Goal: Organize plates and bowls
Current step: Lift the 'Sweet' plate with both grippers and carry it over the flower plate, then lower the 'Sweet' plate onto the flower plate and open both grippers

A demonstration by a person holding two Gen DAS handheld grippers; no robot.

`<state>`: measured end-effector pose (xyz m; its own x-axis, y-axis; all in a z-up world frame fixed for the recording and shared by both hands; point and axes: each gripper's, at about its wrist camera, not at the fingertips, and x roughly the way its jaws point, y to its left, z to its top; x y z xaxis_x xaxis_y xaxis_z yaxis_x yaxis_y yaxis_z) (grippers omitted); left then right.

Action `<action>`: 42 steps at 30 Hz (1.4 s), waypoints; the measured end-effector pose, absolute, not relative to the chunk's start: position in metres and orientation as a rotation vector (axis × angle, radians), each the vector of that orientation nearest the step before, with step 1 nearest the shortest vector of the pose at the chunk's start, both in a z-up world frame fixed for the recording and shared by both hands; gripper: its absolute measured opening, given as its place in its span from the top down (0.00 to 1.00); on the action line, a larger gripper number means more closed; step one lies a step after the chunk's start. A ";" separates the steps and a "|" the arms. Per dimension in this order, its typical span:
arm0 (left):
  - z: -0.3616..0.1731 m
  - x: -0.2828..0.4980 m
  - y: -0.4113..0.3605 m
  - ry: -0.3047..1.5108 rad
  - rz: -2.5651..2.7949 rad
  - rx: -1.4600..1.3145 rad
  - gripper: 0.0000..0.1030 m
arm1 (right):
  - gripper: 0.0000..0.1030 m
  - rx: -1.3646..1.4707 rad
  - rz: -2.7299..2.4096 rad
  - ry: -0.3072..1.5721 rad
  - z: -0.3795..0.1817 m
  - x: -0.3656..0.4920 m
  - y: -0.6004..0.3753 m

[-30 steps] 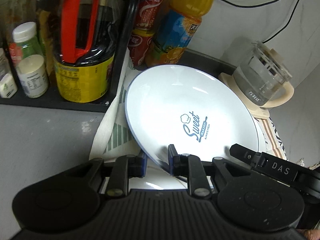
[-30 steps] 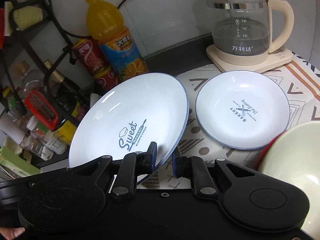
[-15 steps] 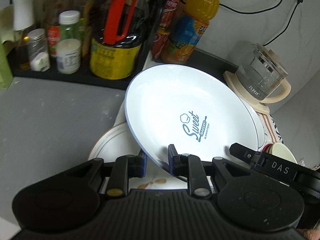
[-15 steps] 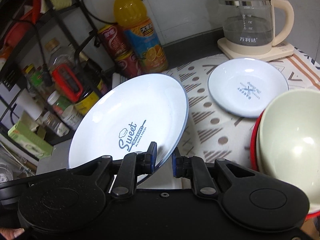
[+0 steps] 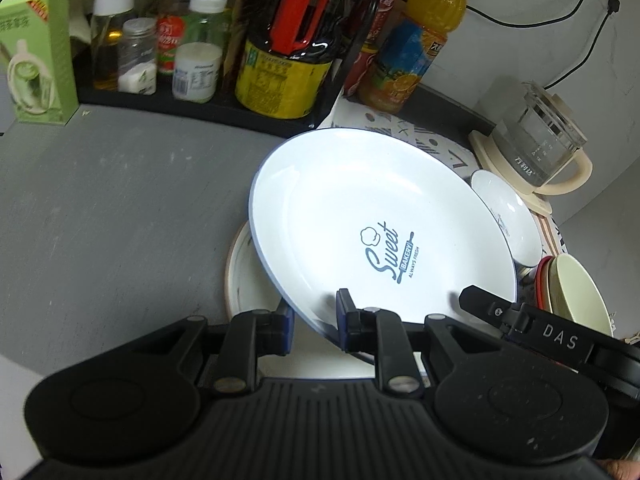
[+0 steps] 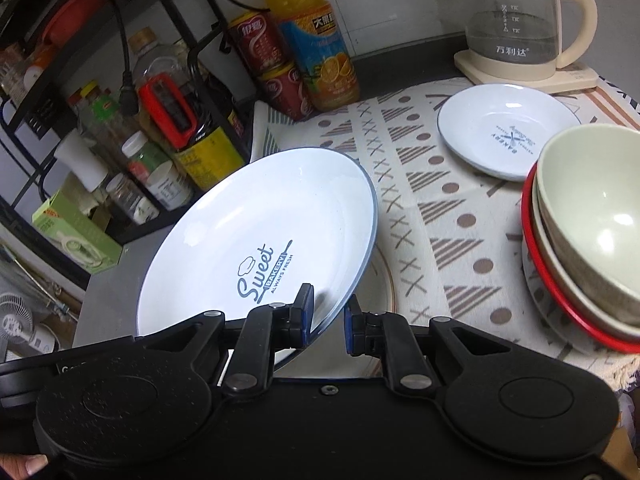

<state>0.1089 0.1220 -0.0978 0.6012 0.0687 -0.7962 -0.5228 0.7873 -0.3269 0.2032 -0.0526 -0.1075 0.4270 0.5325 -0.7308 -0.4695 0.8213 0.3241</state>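
A large white plate (image 5: 380, 216) (image 6: 256, 236) with a blue rim and "Sweet Bakery" print is held tilted in the air by both grippers. My left gripper (image 5: 314, 322) is shut on its near rim, and my right gripper (image 6: 326, 318) is shut on the same rim further along. Beneath it a cream plate with a brown line (image 5: 242, 280) (image 6: 382, 284) lies on the patterned cloth. A smaller white bakery plate (image 5: 508, 216) (image 6: 504, 132) lies near the kettle. Stacked bowls (image 6: 588, 236) (image 5: 572, 292), pale green over a red rim, stand at the right.
A black rack (image 6: 80, 92) with bottles, jars and a yellow-labelled jug (image 5: 280, 76) lines the left. An orange juice bottle (image 6: 316, 44), red cans (image 6: 272, 64) and a glass kettle (image 6: 516, 24) stand at the back wall. A green box (image 5: 36, 56) sits on the grey counter (image 5: 120, 216).
Both grippers have carried the large plate back from the rack and the bottles; it now hangs over the cream plate. The bowl stack has come into view.
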 end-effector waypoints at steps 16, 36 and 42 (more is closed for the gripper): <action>-0.117 0.104 0.109 0.926 0.363 -0.616 0.81 | 0.86 0.029 0.601 1.001 -0.116 0.202 -0.060; -0.128 0.117 0.110 1.003 0.342 -0.583 0.76 | 0.85 -0.011 0.599 1.035 -0.126 0.206 -0.051; -0.125 0.120 0.112 1.039 0.338 -0.577 0.73 | 0.86 -0.011 0.598 1.044 -0.127 0.208 -0.052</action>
